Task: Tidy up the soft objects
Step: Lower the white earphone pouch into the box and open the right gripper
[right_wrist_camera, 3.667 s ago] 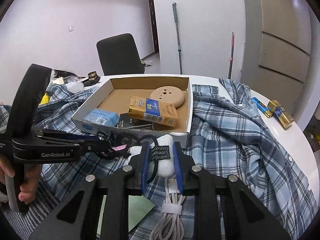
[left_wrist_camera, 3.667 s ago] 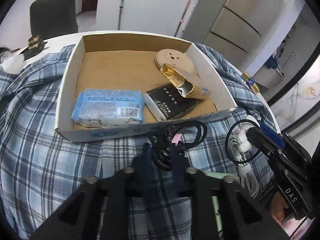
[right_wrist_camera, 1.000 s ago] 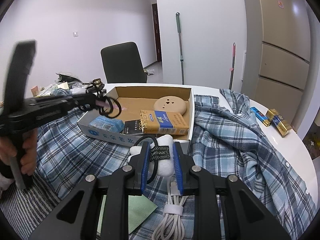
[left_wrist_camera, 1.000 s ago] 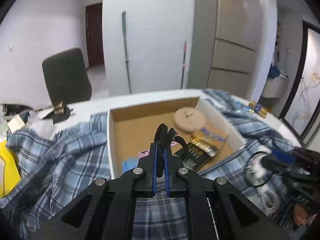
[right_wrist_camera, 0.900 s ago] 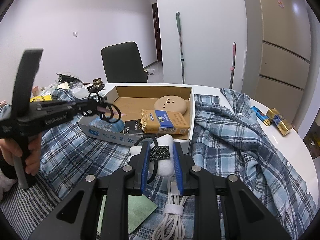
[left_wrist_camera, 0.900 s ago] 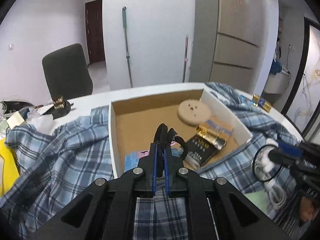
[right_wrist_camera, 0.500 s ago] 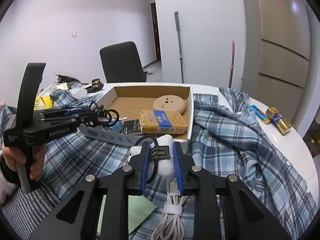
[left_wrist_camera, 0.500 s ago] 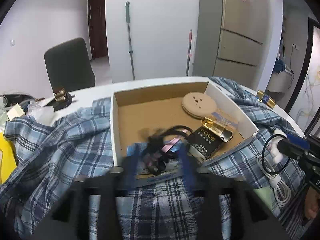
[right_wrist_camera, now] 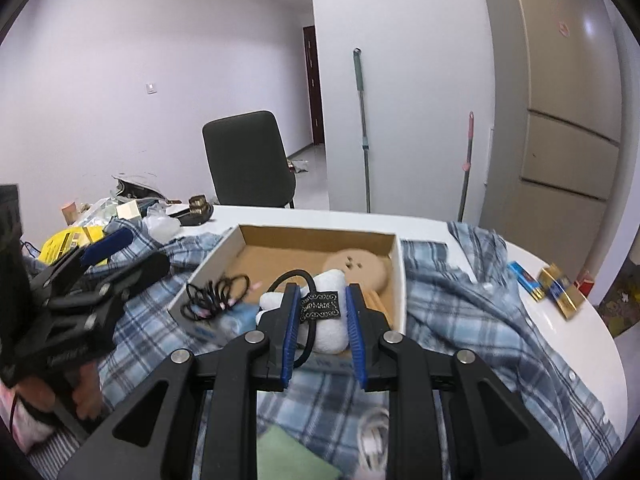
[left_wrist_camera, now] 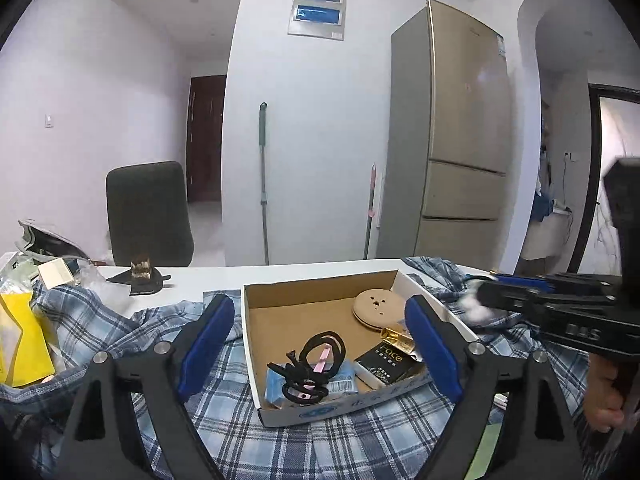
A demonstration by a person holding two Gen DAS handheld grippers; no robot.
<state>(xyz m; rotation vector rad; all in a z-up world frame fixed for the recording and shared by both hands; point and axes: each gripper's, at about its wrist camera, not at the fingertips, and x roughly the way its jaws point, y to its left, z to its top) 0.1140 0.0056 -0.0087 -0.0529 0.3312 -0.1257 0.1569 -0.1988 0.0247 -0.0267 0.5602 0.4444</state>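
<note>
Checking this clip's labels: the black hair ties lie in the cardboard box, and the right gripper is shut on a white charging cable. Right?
Not quite. The right gripper is shut on a white plush hair tie, as the right wrist view shows. The black hair ties do lie in the cardboard box.

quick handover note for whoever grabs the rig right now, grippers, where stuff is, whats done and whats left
Left gripper: jaws opening, nothing between them. The hair ties lie in the box, on the blue pack.
Right gripper: shut on the white plush tie, held near the box's front wall.
Done: hair ties boxed.
Left: set the plush tie in the box. A white cable lies on the plaid shirt near the right gripper; whether it counts as soft is your call.
</note>
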